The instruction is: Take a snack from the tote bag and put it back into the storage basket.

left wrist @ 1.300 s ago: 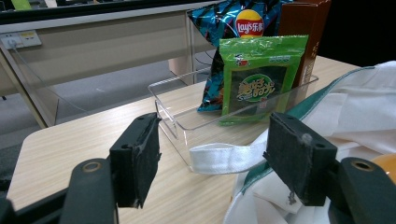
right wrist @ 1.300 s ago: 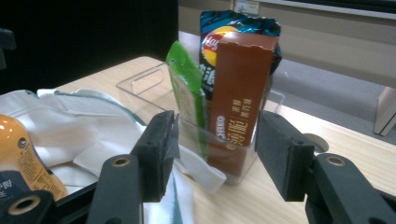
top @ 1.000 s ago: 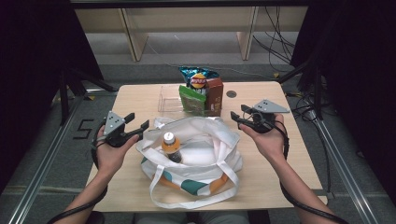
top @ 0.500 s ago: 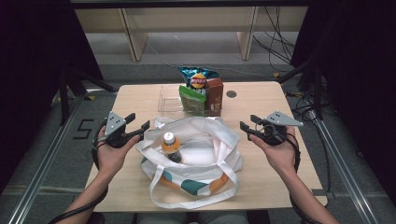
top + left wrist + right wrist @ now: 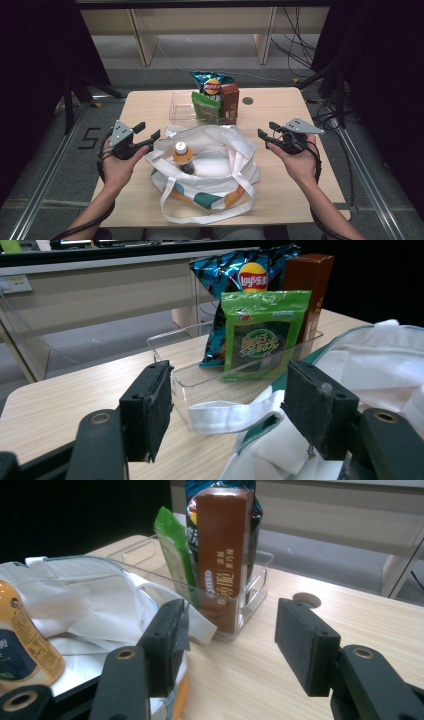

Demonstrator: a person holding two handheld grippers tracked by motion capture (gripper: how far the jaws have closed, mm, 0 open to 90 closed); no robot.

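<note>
On the counter (image 5: 280, 185): a white tote bag (image 5: 220, 155) is lying open near the person's edge, its straps trailing toward the front.
Left tongs (image 5: 148, 131): they are hovering just beside the bag's left rim, held in the person's left hand (image 5: 117, 170); the jaws are standing wide apart with nothing between them.
Left gripper view: the open tongs (image 5: 227, 407) are framing a white strap of the bag (image 5: 370, 370) and the near wall of the clear plastic bin (image 5: 200, 375).
Right tongs (image 5: 266, 135): they are hanging just off the bag's right rim, held in the right hand (image 5: 300, 162); the jaws are spread, gripping nothing.
Right gripper view: the spread tongs (image 5: 232, 645) are pointing toward the near end of the bin (image 5: 250, 595), with bare counter (image 5: 350, 610) between the pads.
Bottle (image 5: 183, 156): it is standing inside the bag, left of centre, showing an orange label and a pale cap; its label is also showing at the lower left of the right gripper view (image 5: 22, 640).
Clear plastic bin (image 5: 182, 107): it is sitting behind the bag, toward the far edge of the counter.
Bin contents: a blue Lay's chip bag (image 5: 212, 85), a green snack packet (image 5: 205, 102) and a brown Oreo box (image 5: 230, 102) are standing upright at the bin's right end, the green packet in front of the chip bag and the box beside them.
</note>
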